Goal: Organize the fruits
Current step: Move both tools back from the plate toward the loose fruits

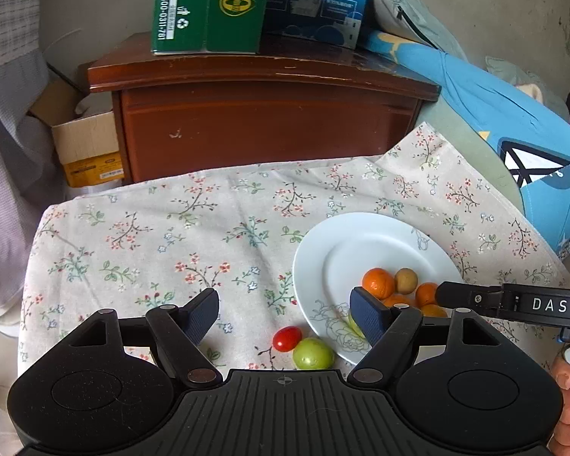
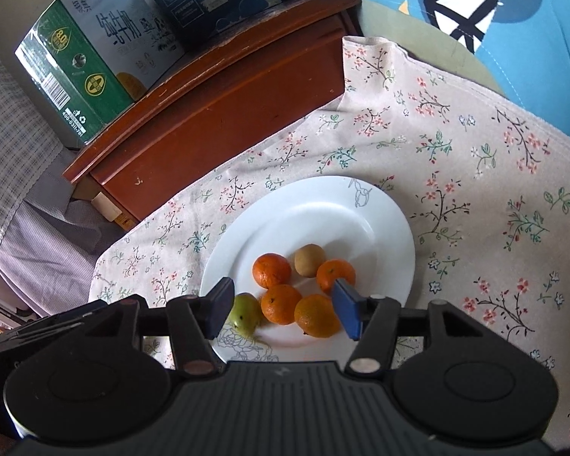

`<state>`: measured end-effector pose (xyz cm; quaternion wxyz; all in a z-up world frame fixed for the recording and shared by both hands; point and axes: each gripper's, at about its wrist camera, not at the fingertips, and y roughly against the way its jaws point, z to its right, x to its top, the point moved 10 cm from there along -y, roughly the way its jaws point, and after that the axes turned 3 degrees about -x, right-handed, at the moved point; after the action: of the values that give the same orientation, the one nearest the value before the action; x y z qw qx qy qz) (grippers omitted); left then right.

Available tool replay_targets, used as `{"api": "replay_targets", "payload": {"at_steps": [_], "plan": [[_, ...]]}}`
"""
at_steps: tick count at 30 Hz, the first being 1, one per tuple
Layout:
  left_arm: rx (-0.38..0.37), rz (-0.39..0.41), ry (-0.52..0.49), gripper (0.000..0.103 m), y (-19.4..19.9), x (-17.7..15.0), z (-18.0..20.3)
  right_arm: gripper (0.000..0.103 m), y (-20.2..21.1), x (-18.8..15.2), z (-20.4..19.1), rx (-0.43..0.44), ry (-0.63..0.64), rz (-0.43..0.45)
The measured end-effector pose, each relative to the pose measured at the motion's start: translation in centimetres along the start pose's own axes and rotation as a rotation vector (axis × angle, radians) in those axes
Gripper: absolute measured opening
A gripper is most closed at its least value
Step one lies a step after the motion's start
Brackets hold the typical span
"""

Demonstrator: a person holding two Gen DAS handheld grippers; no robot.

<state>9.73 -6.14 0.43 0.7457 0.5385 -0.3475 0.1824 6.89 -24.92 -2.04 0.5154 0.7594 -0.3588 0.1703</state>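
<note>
Small orange mandarins [image 2: 281, 303] etc. are already gathered on round white ceramic plate [image 2: 383, 205]; red cherry tomato [image 1: 287, 338] & green round fruit [image 1: 312, 353] are left on floral cloth [image 1: 171, 235] just beside the rim; left gripper [image 1: 285, 315] and right gripper [image 2: 283, 309] are both held apart, empty, probably for next pick.

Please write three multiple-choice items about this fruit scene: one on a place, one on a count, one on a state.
1. Where does the small red tomato lie?
A. on the floral cloth, off the plate
B. on the white round plate
C. on the wooden cabinet

2. How many orange mandarins are on the plate?
A. two
B. four
C. six

3. How are the right tongs?
A. shut on a mandarin
B. open, holding nothing
C. out of view

Answers: 1 A, it lies beside a green fruit below the rim. 2 B, four show. 3 B, the pads press nothing.
</note>
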Motion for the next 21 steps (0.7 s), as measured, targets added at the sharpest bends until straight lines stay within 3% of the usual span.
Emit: {"api": "replay_targets", "payload": {"at_steps": [10,16,21], "plan": [[0.03,-0.04,0.066,0.077,1.4,-2.6,-2.7,0.059,0.7,-2.4,-1.7,0.024,0.094,-0.032],[0.019,-0.092,0.022,0.077,1.1,-4.3,-3.1,0.059,0.9,-4.4,-2.5,0.04,0.139,-0.065],[0.01,-0.104,-0.088,0.077,1.0,-5.8,-2.9,0.059,1.2,-5.8,-2.9,0.054,0.156,-0.089]]}}
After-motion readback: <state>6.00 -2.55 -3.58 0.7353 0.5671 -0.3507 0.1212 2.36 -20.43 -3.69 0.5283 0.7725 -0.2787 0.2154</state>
